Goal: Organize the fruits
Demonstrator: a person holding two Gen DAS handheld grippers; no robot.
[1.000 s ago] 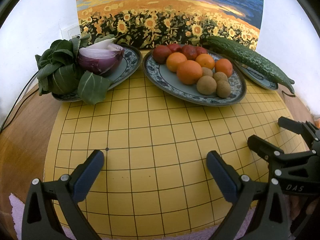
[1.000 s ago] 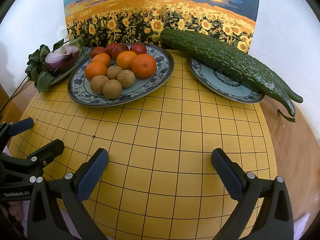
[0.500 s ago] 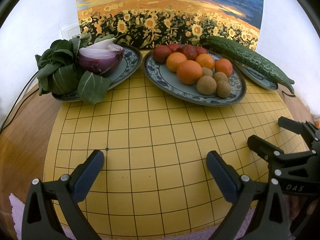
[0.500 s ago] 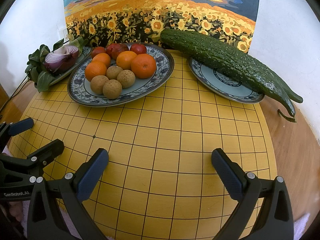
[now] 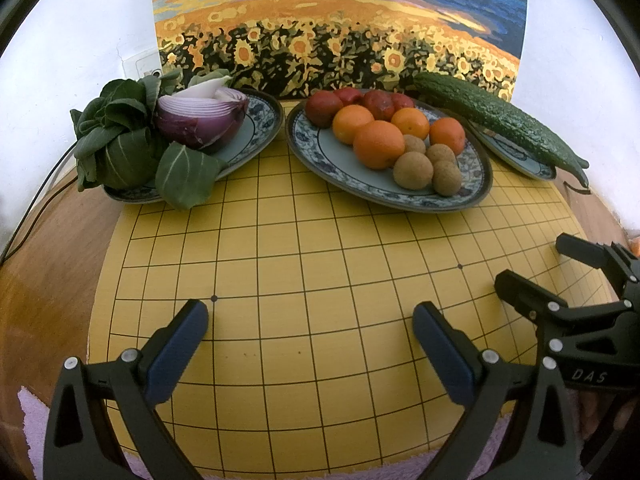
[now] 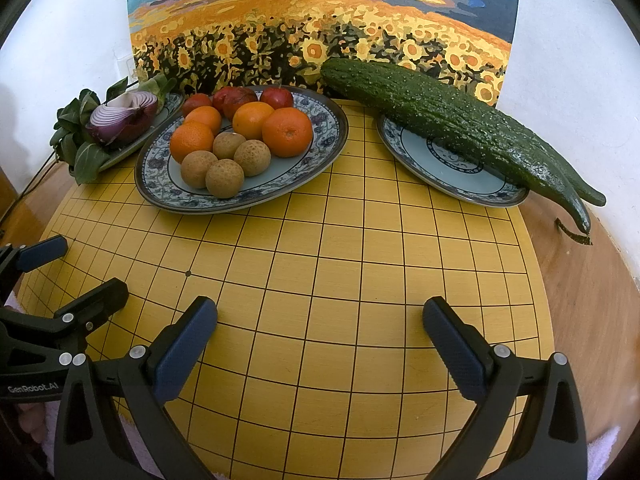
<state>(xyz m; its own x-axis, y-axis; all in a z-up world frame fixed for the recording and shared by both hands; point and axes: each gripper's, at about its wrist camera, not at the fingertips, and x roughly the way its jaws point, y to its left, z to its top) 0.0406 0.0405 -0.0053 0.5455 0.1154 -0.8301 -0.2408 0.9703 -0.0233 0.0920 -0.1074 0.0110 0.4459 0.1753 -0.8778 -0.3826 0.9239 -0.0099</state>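
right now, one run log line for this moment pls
left gripper: open, empty | right gripper: open, empty | fruit plate: oranges, red fruit, brown fruit | both low over yellow grid board

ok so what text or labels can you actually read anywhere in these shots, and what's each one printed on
"GenRobot.AI": white lettering on the black body of the left gripper, seen at the lower left of the right wrist view.
"DAS": pale lettering on the black body of the right gripper, seen at the lower right of the left wrist view.
Nothing else is readable: the grid board, the plates and the sunflower painting carry no legible words or numbers.
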